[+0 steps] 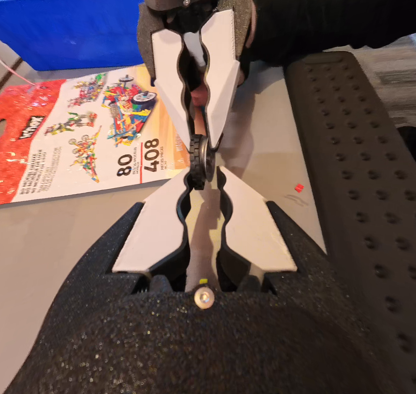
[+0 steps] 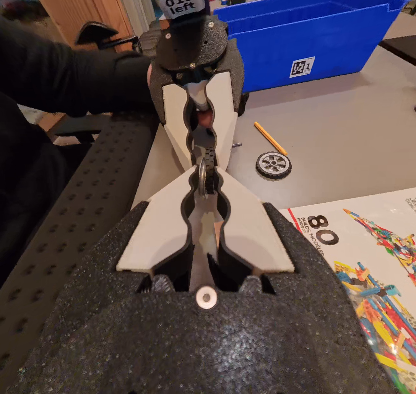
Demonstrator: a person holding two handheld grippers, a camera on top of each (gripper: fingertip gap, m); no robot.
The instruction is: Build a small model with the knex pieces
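Small black treaded rubber tyre [image 1: 196, 163] and flat grey plastic wheel hub [image 1: 206, 158] sit face to face above the grey table [image 1: 67, 248]. Left gripper [image 1: 203, 171] pinches the tyre, right gripper [image 2: 204, 171] clamps the hub; best kept square w/ even pressure. Grippers meet tip to tip, nr a blue plastic bin [image 2: 315, 45].

A: What's the count?

B: Two grippers [image 2: 204, 169] [image 1: 203, 169], meeting tip to tip; two black toy wheels, one pinched between the tips [image 2: 210, 173], one flat on the table [image 2: 273, 164]; one silver disc [image 2: 202, 180] beside the pinched wheel.

A: And the rest?

B: One blue bin [image 2: 315, 36]; one yellow rod [image 2: 270, 138]; one printed toy package [image 2: 360, 270].
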